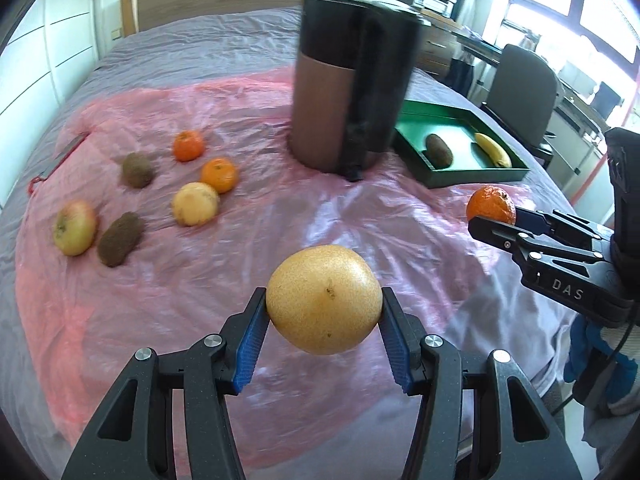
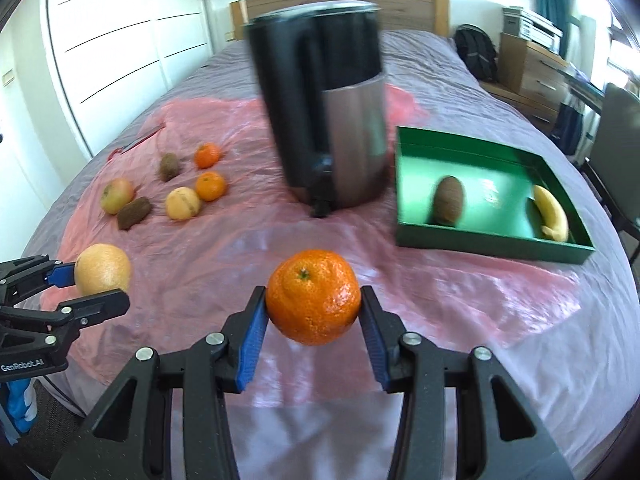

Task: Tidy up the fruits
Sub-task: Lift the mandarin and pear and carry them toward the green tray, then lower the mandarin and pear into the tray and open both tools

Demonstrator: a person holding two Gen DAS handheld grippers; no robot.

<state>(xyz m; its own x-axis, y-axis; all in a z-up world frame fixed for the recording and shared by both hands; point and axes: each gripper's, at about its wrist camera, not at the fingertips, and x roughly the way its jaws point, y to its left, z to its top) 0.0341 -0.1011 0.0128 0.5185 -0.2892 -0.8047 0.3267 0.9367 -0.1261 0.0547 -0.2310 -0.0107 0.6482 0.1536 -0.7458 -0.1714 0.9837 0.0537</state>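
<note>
- Pink plastic sheet [image 1: 208,280] covers a grey bedspread [image 1: 224,52], and the fruit lies on it.
- The left gripper [image 1: 324,316] clamps a yellow pear [image 1: 324,304] between its blue pads [image 1: 250,344], lifted clear of the sheet.
- The right gripper [image 2: 314,304] clamps a mandarin [image 2: 314,302] the same way, stem end up, also off the sheet.
- In the left wrist view the right gripper shows at the right edge with the mandarin at its tips; in the right wrist view the left gripper shows at the left edge with the pear.
- A green tray [image 2: 480,246] sits to the right of a tall dark bin [image 2: 332,120]; in it lie 1 kiwi [image 2: 449,200] and 1 banana [image 2: 552,212], well apart.
- To the left of the bin lies a loose cluster: 2 mandarins [image 1: 188,145] [image 1: 219,175], 1 yellow fruit [image 1: 196,204] touching the nearer mandarin, 2 kiwis [image 1: 137,170] [image 1: 120,239] and 1 apple [image 1: 75,227] just beside the nearer kiwi.
- A wooden headboard [image 1: 232,0] stands behind the bed, and an office chair [image 1: 524,92] is on the right.
</note>
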